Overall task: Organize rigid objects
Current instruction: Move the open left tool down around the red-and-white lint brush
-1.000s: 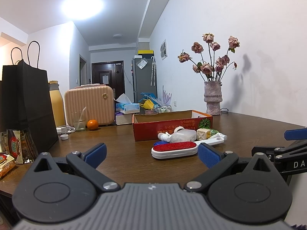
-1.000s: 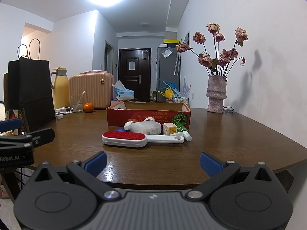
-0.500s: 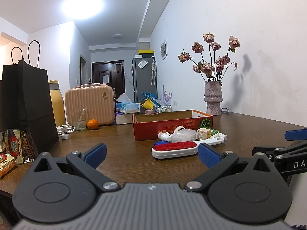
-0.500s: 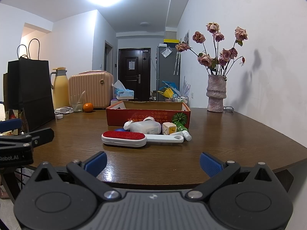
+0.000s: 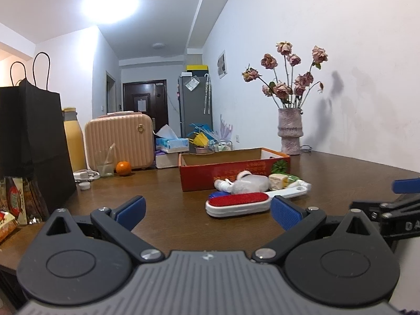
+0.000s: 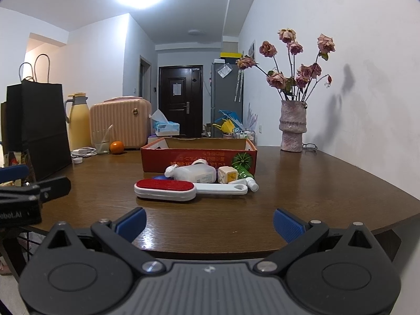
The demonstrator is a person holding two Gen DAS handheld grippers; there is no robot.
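A white lint brush with a red pad (image 5: pixel 237 202) (image 6: pixel 166 188) lies on the brown table in front of an open red cardboard box (image 5: pixel 231 169) (image 6: pixel 198 156). Between brush and box lie a translucent white bottle (image 5: pixel 248 185) (image 6: pixel 195 173), a small cream cube (image 5: pixel 278 179) (image 6: pixel 227 177), a green bottle (image 6: pixel 242 174) and a blue item that is mostly hidden. My left gripper (image 5: pixel 207 211) stands open near the table's front edge, short of the brush. My right gripper (image 6: pixel 208 221) stands open at the table's front edge, nothing between its fingers.
A black paper bag (image 5: pixel 31 144) (image 6: pixel 36 128), snack packets (image 5: pixel 15 204), a yellow flask (image 6: pixel 77 122), a pink case (image 5: pixel 119 140), a glass (image 6: pixel 101 140) and an orange (image 5: pixel 123 168) fill the left. A vase of dried roses (image 5: pixel 290 134) (image 6: pixel 292 126) stands back right.
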